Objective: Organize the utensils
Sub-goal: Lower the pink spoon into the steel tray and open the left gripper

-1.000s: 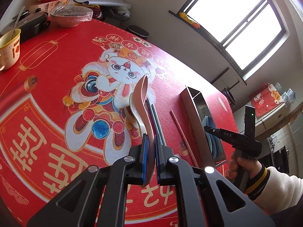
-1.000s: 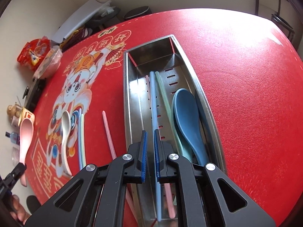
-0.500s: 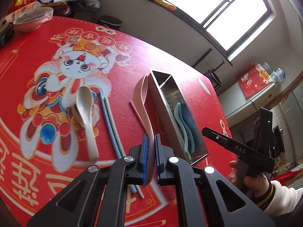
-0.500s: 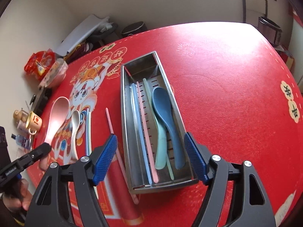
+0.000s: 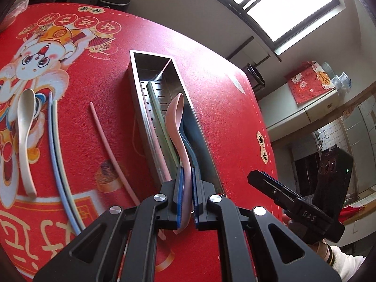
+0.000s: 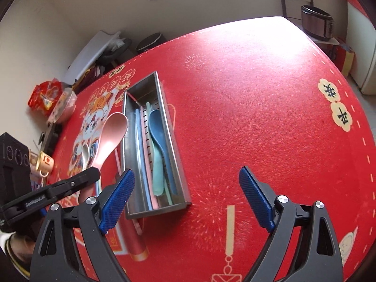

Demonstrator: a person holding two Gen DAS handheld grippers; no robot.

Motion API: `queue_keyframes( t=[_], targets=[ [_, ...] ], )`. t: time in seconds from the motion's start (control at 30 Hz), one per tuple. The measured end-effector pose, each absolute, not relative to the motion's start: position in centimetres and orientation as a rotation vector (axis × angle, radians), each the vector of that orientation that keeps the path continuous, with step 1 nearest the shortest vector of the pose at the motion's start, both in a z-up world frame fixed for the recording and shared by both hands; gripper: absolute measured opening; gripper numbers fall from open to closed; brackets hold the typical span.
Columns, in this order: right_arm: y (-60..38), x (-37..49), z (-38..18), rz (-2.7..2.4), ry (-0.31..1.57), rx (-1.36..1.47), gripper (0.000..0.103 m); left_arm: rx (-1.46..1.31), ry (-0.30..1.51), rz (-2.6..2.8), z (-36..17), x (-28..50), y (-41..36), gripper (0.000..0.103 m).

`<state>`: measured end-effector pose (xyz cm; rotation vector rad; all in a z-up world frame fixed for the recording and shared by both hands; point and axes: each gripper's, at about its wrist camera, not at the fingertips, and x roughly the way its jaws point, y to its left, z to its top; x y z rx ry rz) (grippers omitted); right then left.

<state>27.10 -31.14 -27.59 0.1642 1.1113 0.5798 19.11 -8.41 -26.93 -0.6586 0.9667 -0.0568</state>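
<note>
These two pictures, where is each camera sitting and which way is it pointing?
Left wrist view: sits on the left gripper, looks forward along its fingers over the metal tray on the red tablecloth; shows the fingers shut on a pink spoon, plus the right gripper at the right edge.
Right wrist view: sits on the right gripper, looks down at the tray from its near end; its fingers stand open, and the left gripper shows at left.
Shared: tray, pink spoon, white spoon, tablecloth.
</note>
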Motion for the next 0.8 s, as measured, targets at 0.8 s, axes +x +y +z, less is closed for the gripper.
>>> queue_keyframes(
  t=[0.8],
  targets=[
    [-38.3, 30.0, -27.9, 0.587, 1.134, 0.175, 0.087, -0.739, 1.006, 0.095, -31.1, 23.9, -12.1, 0.008]
  ],
)
